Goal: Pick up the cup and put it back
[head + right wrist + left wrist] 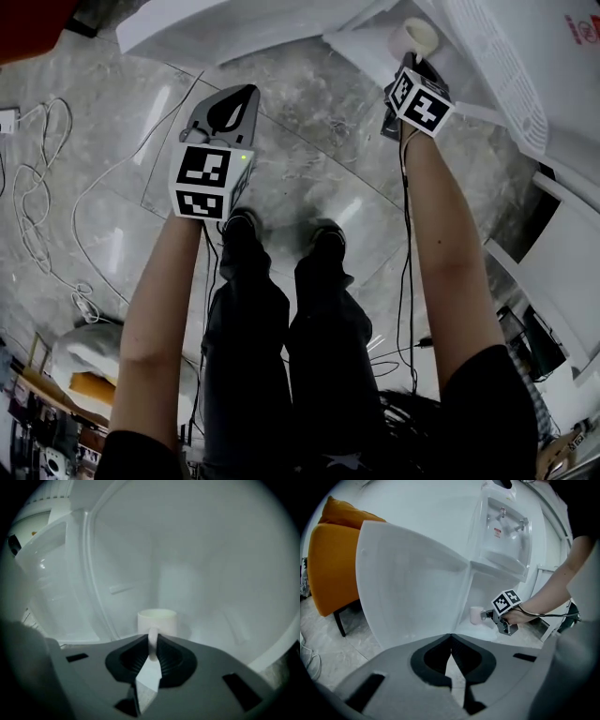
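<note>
White cup stands upright on the pale shelf inside an open white cabinet. Its handle is pinched between the fingers of the right gripper. The pick-up step looks just begun, the cup not yet off the shelf; next comes a straight lift without tipping. The left gripper hangs well apart, fingers closed on nothing. A small red label on the water dispenser is too small to read.
</note>
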Tool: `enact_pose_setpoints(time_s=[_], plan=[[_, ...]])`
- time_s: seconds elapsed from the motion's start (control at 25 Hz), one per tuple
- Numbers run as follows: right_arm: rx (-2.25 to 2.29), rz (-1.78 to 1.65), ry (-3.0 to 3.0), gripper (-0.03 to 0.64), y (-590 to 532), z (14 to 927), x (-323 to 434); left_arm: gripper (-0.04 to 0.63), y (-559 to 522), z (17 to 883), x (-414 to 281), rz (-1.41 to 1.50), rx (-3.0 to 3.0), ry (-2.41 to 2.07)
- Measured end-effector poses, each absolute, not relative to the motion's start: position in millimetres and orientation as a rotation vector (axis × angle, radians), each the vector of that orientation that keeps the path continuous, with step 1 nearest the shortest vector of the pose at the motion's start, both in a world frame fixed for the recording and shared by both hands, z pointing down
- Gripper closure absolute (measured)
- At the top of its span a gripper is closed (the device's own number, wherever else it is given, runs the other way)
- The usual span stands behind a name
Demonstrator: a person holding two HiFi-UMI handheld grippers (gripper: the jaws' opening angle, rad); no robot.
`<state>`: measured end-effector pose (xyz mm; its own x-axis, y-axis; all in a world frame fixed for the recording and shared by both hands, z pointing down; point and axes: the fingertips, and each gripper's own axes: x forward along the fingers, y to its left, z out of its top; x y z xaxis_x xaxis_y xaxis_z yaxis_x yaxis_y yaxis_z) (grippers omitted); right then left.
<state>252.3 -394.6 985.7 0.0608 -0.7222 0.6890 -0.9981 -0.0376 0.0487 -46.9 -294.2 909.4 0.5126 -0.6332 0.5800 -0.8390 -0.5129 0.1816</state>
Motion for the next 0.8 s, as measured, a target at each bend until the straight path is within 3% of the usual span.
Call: enact_pose_setpoints(time_s=[0.8], plan=[[1.697, 0.868, -1.764, 0.571, -284, 756, 136, 0.587, -252, 665, -106, 0.555, 2.32, -1.229]])
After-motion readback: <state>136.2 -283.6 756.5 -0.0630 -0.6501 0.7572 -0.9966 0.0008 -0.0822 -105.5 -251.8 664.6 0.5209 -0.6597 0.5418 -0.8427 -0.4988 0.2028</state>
